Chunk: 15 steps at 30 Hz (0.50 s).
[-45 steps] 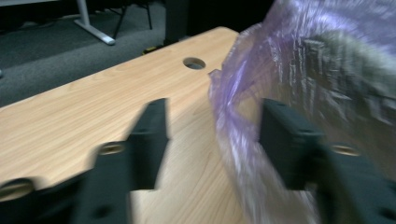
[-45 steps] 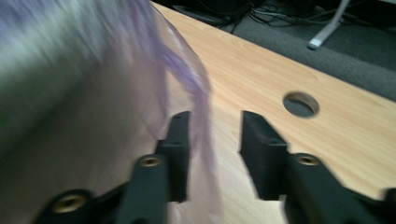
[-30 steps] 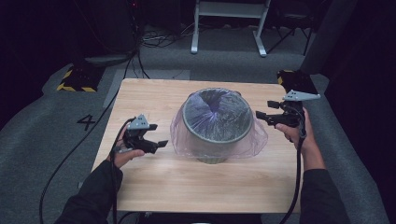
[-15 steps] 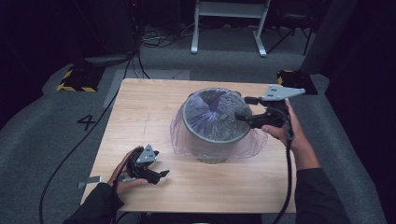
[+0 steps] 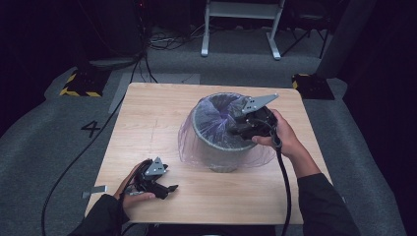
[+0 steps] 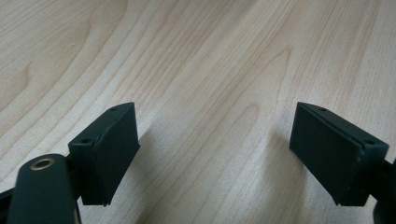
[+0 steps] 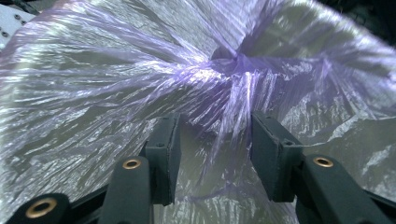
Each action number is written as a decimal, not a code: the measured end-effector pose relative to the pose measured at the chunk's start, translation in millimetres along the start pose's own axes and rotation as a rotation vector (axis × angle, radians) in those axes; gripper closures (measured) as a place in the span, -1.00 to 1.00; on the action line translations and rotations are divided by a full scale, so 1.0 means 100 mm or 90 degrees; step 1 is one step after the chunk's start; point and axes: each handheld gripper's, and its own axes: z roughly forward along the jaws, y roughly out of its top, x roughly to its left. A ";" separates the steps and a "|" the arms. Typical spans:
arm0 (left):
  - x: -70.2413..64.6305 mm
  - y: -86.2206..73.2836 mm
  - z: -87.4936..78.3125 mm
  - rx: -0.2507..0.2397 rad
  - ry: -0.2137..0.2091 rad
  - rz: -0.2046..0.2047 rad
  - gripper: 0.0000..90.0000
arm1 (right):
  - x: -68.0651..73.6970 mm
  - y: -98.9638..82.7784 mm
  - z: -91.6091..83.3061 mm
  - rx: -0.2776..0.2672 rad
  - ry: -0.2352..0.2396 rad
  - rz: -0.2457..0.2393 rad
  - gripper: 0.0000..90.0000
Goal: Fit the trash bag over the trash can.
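Resting near the front left corner of the wooden table (image 5: pixel 147 113), the left gripper (image 5: pixel 164 189) lies low on the bare wood with its jaws spread wide and nothing between them. Farther in, right of centre, stands a grey bin (image 5: pixel 221 147) lined with a thin purple bag (image 5: pixel 196 142), whose edge is folded over the rim and drapes down the outside onto the table. The right gripper (image 5: pixel 236 129) reaches over the bin's right rim into the opening; its jaws have just been closing, and in the right gripper view a gathered pleat of the bag (image 7: pixel 233 121) runs between the pads (image 7: pixel 268 149), which do not yet seem to press on it. Judging by this, the bag is already seated over the bin, and what is left is to pinch the film and either smooth it inside or lift it out; which one I cannot tell. Beyond the table lie grey carpet (image 5: pixel 59 128) with a painted number four (image 5: pixel 92 129), yellow-and-black striped blocks (image 5: pixel 78 83), loose cables (image 5: pixel 167 42) and a white metal stand (image 5: pixel 241 27) against a dark room.
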 end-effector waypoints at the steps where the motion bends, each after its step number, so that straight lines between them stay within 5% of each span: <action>1: 0.00 0.00 0.00 0.000 -0.001 -0.002 -0.67 | 0.00 0.00 0.01 0.007 0.000 0.003 0.20; 10: 0.00 0.00 0.01 0.002 -0.004 -0.002 -0.68 | -0.05 -0.03 0.06 0.049 -0.010 0.060 -0.28; 15: 0.01 0.00 0.01 0.002 -0.005 -0.001 -0.68 | -0.03 -0.07 -0.10 -0.027 -0.041 0.071 -0.44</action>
